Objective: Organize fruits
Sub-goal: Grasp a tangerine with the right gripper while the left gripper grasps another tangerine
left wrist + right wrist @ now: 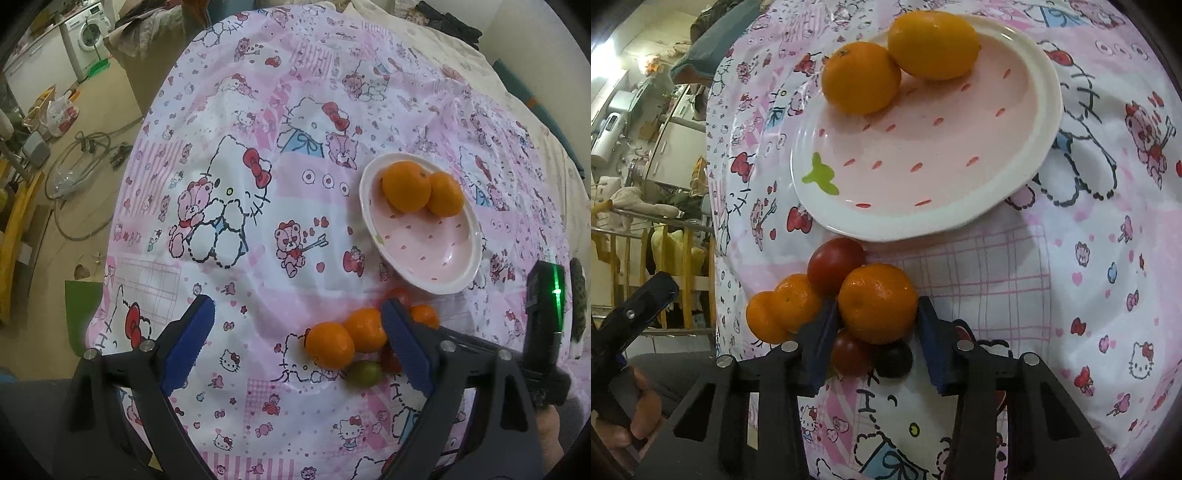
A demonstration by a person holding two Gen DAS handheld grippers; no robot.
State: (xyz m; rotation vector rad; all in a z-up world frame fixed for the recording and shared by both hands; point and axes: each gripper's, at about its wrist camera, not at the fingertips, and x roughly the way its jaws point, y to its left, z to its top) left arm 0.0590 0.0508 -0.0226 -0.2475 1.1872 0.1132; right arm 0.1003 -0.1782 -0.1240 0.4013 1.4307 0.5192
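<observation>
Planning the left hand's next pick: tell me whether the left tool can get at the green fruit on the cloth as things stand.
Probably yes. The left tool is open, and the green fruit lies bare between its fingers, though two oranges crowd it from above and a red fruit from the side.

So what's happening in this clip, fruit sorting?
Yes. A person with two handheld grippers is moving fruit onto a pink plate, which already holds two oranges. The right gripper is clamped on another orange in the loose pile on the cloth. The left gripper hangs open near the pile, holding nothing.
</observation>
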